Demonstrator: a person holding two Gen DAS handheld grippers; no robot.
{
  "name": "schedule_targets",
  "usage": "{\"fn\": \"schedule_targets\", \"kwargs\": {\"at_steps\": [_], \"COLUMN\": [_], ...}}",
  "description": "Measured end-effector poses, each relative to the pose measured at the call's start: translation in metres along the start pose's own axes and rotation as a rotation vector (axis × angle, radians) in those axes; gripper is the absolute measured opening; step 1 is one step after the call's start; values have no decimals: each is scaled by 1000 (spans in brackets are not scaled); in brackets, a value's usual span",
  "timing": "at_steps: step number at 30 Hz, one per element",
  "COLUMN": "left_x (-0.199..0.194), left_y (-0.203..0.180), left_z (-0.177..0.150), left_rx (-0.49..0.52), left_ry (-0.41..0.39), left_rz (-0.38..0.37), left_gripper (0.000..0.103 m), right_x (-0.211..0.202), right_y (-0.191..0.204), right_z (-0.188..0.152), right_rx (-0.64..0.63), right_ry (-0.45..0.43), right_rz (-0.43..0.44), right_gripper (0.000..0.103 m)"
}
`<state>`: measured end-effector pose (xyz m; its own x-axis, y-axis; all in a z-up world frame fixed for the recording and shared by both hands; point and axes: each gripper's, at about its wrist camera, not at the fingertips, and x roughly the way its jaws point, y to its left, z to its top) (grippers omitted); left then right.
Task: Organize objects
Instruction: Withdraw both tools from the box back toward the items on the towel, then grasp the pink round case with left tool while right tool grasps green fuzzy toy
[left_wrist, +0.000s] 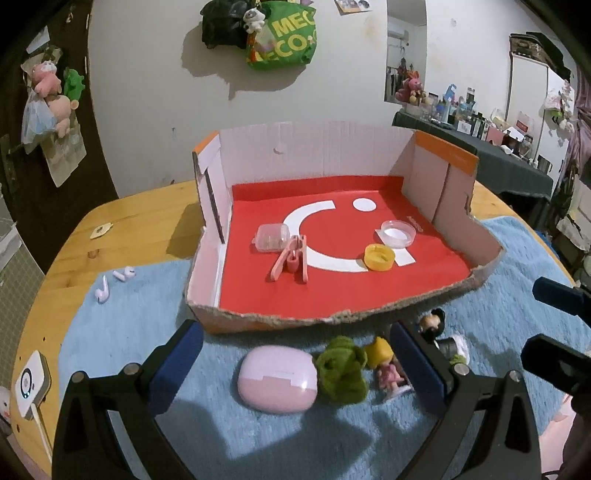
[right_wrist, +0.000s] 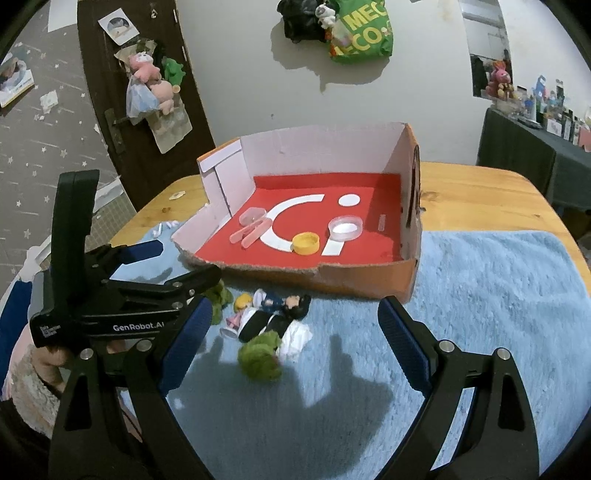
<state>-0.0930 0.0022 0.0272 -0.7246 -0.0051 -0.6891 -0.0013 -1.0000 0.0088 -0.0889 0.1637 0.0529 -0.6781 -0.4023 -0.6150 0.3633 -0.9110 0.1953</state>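
Earbud case: the pink earbud case (left_wrist: 276, 384) lies on the blue towel (left_wrist: 147, 332) in front of the box, between your left gripper's fingers and not touched by either.
Left gripper: your left gripper (left_wrist: 295, 369) hovers low over the towel, fingers wide apart and holding nothing.
Neighbours: a green plush (left_wrist: 341, 371) sits right against the case, with a blonde doll (left_wrist: 384, 369) just beside it and close to the right finger.
Right gripper: your right gripper (right_wrist: 291, 350) is also spread and empty, above a second green plush (right_wrist: 260, 354), a dark-haired figure (right_wrist: 291, 304) and a black-and-white item (right_wrist: 264, 325).
Box: the torn cardboard box (left_wrist: 207, 177) already holds a clear case (left_wrist: 271, 238), a pink clip (left_wrist: 291, 258), a yellow cap (left_wrist: 378, 257) and a clear round dish (left_wrist: 398, 232).
Loose items: two earbuds (left_wrist: 110, 284) lie on the towel to the left of the box.
Risk: close now and you probably pinch the plush along with the case, or knock the doll over; the smooth rounded shell may also slip out of a skewed grip.
Second risk: both grippers crowd the same cluster, so they could collide.
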Motion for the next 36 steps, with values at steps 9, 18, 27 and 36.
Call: {"fn": "schedule_targets", "kwargs": {"at_steps": [9, 18, 27, 36], "left_x": [-2, 0, 5, 0], "left_y": [-5, 1, 12, 31], "left_z": [-12, -22, -27, -32], "left_rx": [8, -9, -48, -79], "left_ry": [16, 31, 58, 56], "left_rz": [-14, -44, -102, -129], "left_gripper": [103, 100, 75, 59], "right_x": [-1, 5, 12, 22], "right_y": [4, 10, 16, 22], "right_z": [-16, -31, -38, -44], "right_rx": [-12, -35, -38, -33], "right_ry": [18, 39, 62, 96], "right_rz": [-8, -28, 0, 46], "right_gripper": [92, 92, 75, 64]}}
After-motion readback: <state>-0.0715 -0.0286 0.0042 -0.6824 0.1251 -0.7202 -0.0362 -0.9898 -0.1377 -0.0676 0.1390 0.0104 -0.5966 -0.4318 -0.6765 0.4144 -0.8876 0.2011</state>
